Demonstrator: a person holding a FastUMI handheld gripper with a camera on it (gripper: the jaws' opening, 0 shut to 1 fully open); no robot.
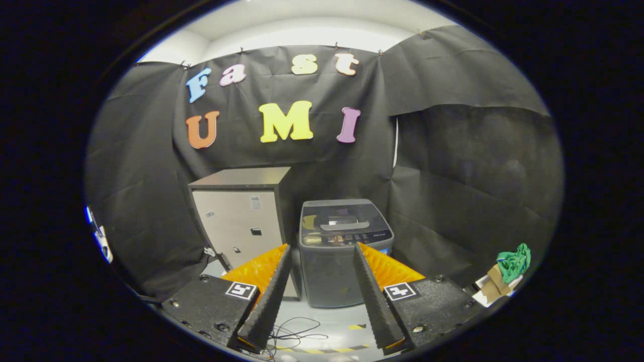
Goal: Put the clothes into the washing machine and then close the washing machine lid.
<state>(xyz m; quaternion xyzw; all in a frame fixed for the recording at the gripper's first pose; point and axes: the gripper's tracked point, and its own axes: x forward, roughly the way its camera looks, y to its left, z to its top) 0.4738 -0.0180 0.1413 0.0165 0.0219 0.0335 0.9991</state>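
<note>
A grey top-loading washing machine point(343, 251) stands on the floor straight ahead, beyond my fingers, with its tinted lid point(342, 217) lying flat and closed. A bundle of green clothes point(514, 262) rests on a cardboard box point(493, 286) off to the right of my right finger. My gripper point(322, 296) is open, its fingers spread wide with nothing between them, and the machine's front shows through the gap. The gripper is well short of both the machine and the clothes.
A tall grey cabinet point(241, 221) with a dark top stands just left of the machine. Loose black cables point(294, 332) and yellow-black floor tape point(322, 349) lie on the light floor below my fingers. Black cloth walls close in the booth behind and to the right.
</note>
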